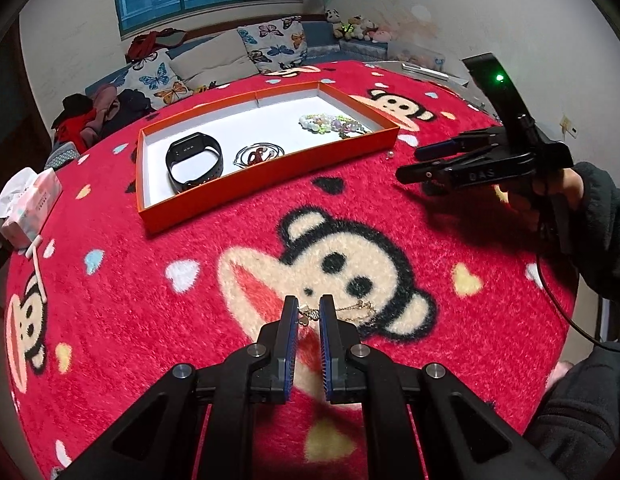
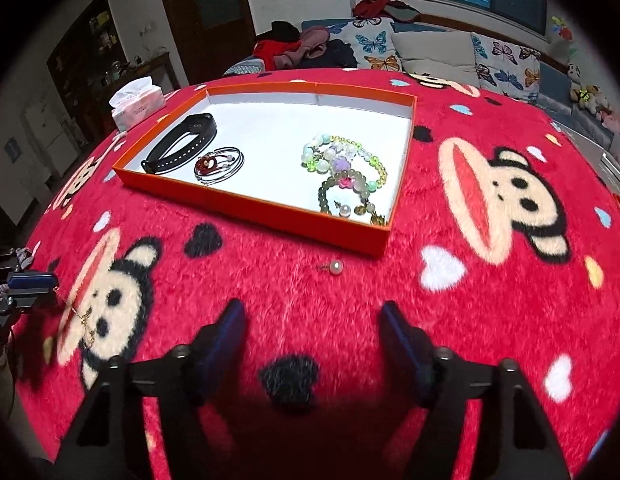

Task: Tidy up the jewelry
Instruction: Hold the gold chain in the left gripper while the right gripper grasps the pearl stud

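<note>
An orange tray [image 1: 270,176] [image 2: 246,206] with a white floor holds a black watch band [image 1: 194,160] [image 2: 180,148], a wire bracelet with a red charm [image 1: 256,156] [image 2: 218,166] and several bead bracelets [image 1: 334,124] [image 2: 346,168]. My left gripper [image 1: 309,312] [image 2: 32,286] has its jaws narrowed around a thin gold chain [image 1: 352,311] [image 2: 80,316] lying on the red blanket. My right gripper [image 2: 312,312] [image 1: 410,164] is open and empty, above the blanket just short of a loose pearl earring [image 2: 336,267].
A red monkey-print blanket [image 1: 150,300] [image 2: 490,300] covers the table. A tissue pack [image 1: 28,204] [image 2: 136,106] sits at its left edge. A sofa with butterfly cushions [image 1: 214,56] [image 2: 450,56] stands behind.
</note>
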The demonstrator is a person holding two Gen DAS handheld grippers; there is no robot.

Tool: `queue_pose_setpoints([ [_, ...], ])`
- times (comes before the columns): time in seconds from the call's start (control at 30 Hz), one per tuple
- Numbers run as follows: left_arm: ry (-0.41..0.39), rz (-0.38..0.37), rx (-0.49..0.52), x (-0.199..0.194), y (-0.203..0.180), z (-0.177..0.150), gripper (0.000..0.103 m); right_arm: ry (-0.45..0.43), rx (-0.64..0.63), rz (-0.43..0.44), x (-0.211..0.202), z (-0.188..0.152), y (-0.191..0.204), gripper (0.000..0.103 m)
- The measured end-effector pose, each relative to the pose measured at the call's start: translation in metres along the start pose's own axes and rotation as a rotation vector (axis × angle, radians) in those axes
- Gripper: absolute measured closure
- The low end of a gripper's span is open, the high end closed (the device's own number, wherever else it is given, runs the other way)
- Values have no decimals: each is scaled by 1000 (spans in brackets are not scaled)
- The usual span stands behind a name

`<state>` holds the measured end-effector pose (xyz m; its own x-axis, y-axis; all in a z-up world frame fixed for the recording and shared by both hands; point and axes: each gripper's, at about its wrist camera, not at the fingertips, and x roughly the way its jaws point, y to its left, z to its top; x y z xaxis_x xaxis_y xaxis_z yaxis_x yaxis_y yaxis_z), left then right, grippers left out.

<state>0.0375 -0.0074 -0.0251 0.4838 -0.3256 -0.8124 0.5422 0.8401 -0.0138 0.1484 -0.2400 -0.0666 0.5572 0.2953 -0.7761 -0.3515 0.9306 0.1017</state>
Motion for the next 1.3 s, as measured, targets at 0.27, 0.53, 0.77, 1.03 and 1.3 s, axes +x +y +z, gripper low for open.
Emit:
queue_pose_setpoints([
  [0.27,2,0,-18,2,6,1,93,-1,-12,19,6,9,-5,50],
  [0.53,-3,4,-22,2,7,5,93,-4,-58,32,10,14,-2,53],
  [0.77,1,8,-33,4,9,6,93,13,-101,62,5,8,5,73],
  [1.03,2,8,-29,4,9,6,93,11,-98,31,5,5,5,75],
  [1.3,-19,17,-46,-1,12,12,93,5,-93,-20,5,7,7,93],
])
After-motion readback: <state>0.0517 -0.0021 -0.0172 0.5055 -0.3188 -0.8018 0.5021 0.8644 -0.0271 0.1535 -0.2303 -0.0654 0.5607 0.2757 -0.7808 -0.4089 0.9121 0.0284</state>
